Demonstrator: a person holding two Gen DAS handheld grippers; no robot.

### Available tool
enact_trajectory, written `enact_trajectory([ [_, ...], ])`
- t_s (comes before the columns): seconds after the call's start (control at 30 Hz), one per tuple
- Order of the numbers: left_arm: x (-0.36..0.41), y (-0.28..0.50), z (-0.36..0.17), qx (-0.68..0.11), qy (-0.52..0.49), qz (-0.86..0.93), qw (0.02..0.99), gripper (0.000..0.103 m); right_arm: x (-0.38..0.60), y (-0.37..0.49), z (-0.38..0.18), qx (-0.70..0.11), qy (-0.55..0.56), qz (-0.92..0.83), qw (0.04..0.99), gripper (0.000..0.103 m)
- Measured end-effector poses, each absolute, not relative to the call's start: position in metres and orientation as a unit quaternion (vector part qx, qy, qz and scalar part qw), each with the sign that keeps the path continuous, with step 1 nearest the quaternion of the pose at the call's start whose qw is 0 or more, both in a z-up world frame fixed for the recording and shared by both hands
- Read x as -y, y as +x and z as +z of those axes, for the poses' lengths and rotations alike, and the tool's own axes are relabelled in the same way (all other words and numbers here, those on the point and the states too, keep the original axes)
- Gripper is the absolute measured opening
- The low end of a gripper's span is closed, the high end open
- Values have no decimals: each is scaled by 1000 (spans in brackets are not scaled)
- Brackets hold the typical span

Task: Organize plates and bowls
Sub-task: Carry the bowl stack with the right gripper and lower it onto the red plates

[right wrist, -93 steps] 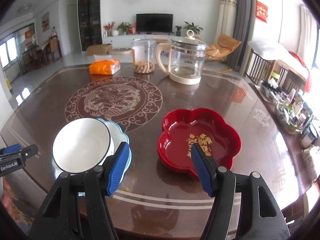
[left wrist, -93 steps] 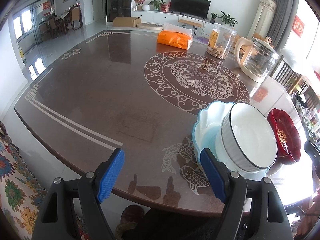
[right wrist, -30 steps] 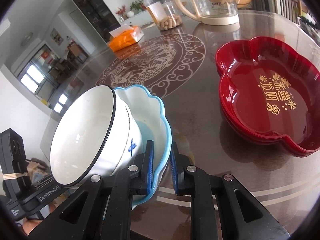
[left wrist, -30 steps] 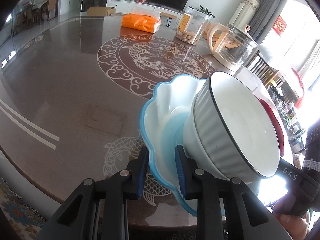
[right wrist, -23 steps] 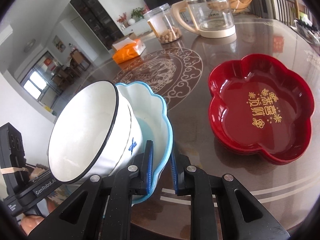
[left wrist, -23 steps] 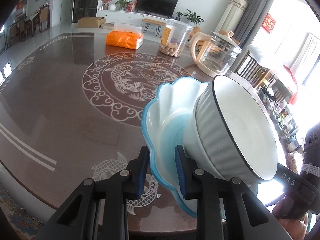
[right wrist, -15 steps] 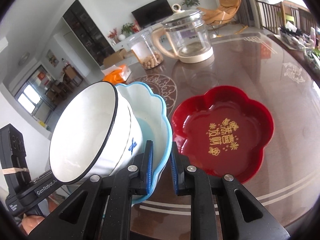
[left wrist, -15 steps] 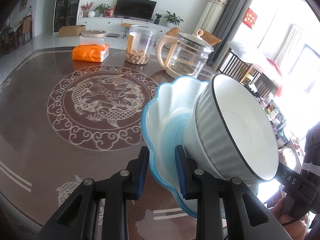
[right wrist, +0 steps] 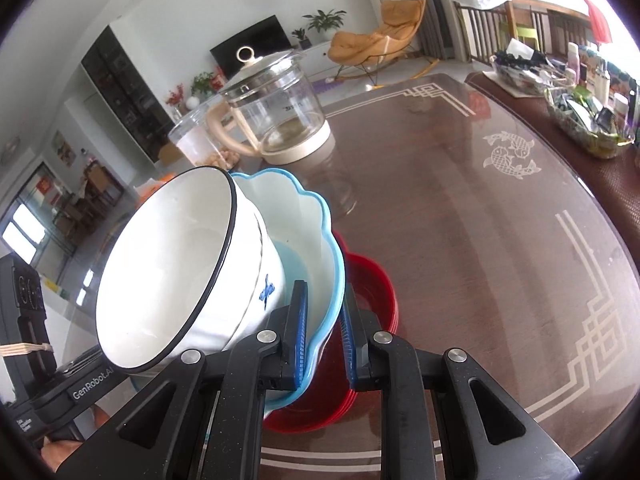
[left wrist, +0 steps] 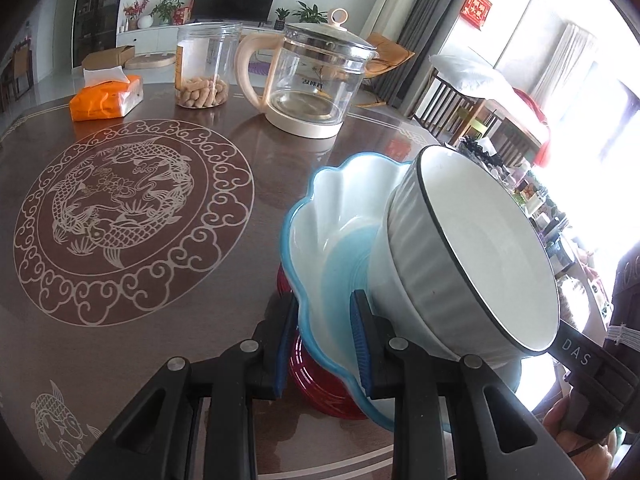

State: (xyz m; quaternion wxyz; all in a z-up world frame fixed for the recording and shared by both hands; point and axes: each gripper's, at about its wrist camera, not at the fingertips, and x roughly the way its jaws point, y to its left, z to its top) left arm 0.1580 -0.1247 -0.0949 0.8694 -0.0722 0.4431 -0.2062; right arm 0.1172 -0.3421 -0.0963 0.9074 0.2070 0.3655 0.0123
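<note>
Two grippers share one load: a blue scalloped plate [left wrist: 340,240] with a white ribbed bowl [left wrist: 472,256] sitting inside it, both carried tilted in the air just above a red flower-shaped plate [right wrist: 368,280] that lies on the brown dining table [left wrist: 240,240]. The left gripper [left wrist: 323,340] pinches the blue plate's rim on one side, one pad inside the dish and one under it; the right gripper [right wrist: 323,324] is clamped on the opposite rim in the same way.

Both pieces look like glazed ceramic: stiff, fairly heavy together, smooth and breakable. The bowl is only resting loose in the plate, leaning toward the left gripper's side, so it could slide or tip out if the tilt grows. The rim is the only practical hold, and a thin glazed edge between rubber pads may slip; keeping both grips level with each other should matter most. Lowering onto the red plate calls for a gentle set-down to avoid chipping.

Beyond the red plate stand a glass kettle [left wrist: 312,80], a clear jar of snacks [left wrist: 206,68] and an orange tissue pack [left wrist: 106,98].
</note>
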Motion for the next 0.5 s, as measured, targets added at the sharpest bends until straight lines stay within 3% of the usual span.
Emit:
enact_trajectory([
  [0.5, 137, 155, -113, -438, -43, -191, 877, 26, 355, 118, -126, -363, 233, 13, 902, 18],
])
